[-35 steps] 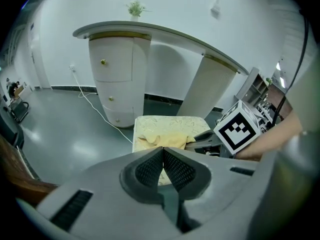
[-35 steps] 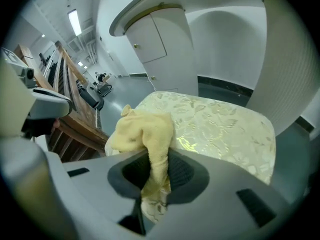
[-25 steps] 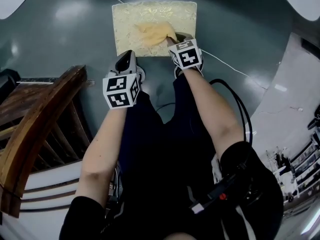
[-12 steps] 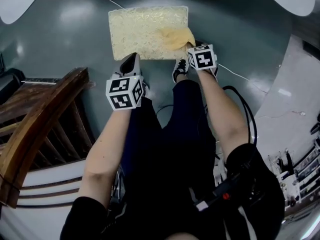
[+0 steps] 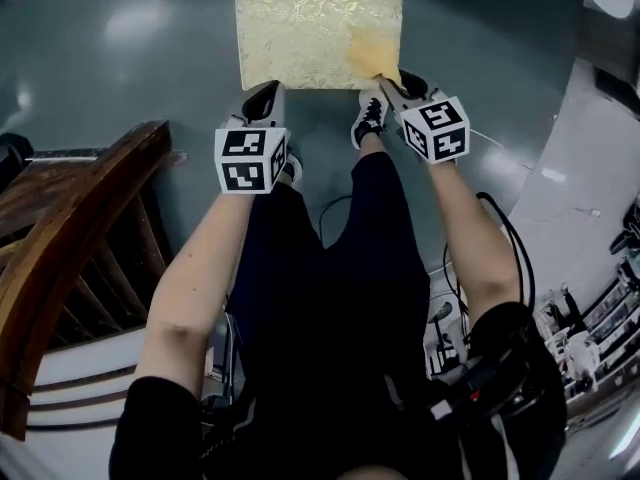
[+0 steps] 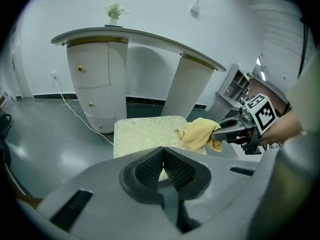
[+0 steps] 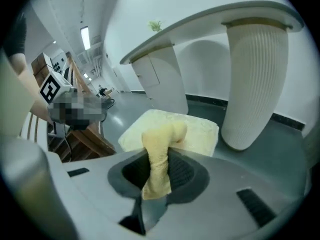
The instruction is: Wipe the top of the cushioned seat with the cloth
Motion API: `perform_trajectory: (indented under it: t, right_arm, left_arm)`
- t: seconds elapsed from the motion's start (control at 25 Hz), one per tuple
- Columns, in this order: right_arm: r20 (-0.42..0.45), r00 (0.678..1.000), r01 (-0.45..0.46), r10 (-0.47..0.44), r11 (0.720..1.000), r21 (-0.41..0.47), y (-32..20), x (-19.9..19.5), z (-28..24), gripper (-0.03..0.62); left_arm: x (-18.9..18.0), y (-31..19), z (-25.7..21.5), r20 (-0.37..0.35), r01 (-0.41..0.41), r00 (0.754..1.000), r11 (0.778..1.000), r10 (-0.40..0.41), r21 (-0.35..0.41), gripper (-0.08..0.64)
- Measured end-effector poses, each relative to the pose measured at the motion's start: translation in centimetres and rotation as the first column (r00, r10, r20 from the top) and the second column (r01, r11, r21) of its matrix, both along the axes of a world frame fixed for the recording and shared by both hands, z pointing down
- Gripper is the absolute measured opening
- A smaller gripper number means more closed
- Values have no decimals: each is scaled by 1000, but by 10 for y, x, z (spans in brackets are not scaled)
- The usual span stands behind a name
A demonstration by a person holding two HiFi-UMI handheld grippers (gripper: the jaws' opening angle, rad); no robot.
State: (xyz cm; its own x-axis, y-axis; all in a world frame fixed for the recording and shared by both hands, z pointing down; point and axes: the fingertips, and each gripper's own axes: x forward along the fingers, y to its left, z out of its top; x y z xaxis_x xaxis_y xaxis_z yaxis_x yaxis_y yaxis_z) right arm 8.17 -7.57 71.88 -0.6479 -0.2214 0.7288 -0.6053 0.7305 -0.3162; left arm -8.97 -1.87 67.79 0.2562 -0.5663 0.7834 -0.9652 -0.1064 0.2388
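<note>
The cushioned seat stands on the grey floor. The yellow cloth, mid-seat a second ago, now sits bunched at the seat's near right corner, clenched in the jaws of the right gripper. That sweep suggests one pass is ending and the left half probably still needs wiping; the left gripper hangs off the near edge, jaws closed on nothing.
</note>
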Motion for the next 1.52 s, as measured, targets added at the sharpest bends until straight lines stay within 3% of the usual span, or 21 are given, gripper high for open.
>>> perform_trajectory:
  t: [0.16, 0.4, 0.52, 0.68, 0.88, 1.0, 1.12, 1.32, 1.52]
  right_arm:
    - [81, 997, -15, 18, 999, -32, 46, -78, -22, 78]
    - [111, 994, 20, -14, 998, -57, 86, -190, -21, 78]
    - [92, 994, 62, -57, 997, -52, 95, -233, -3, 78]
    - [13, 996, 84, -84, 996, -22, 93, -260, 32, 78]
    - [-94, 988, 119, -121, 993, -26, 88, -260, 68, 78]
    - [-146, 989, 26, -34, 998, -53, 78, -237, 80, 78]
    - [-169, 986, -4, -5, 999, -52, 72, -220, 81, 78]
    - [-187, 982, -44, 31, 997, -66, 66, -189, 85, 80]
    - [-183, 981, -82, 66, 994, -78, 61, -151, 88, 81]
  left_arm:
    - [-44, 42, -21, -23, 39, 999, 999, -38, 10, 5]
    - [-101, 100, -34, -20, 103, 994, 995, -104, -17, 5]
    - [-115, 114, -32, -5, 133, 991, 991, -133, -7, 5]
    - [-120, 125, -21, -43, 233, 971, 972, -234, -13, 5]
    - [-116, 125, -11, -61, 288, 955, 957, -289, -25, 5]
    - [-102, 120, -16, -88, 262, 961, 965, -262, -17, 5]
    - [-96, 117, -20, -80, 227, 971, 974, -226, -4, 5]
    - [-93, 103, -25, -53, 230, 972, 973, -228, 25, 5]
    - [-74, 95, -26, -72, 229, 971, 973, -226, 26, 5]
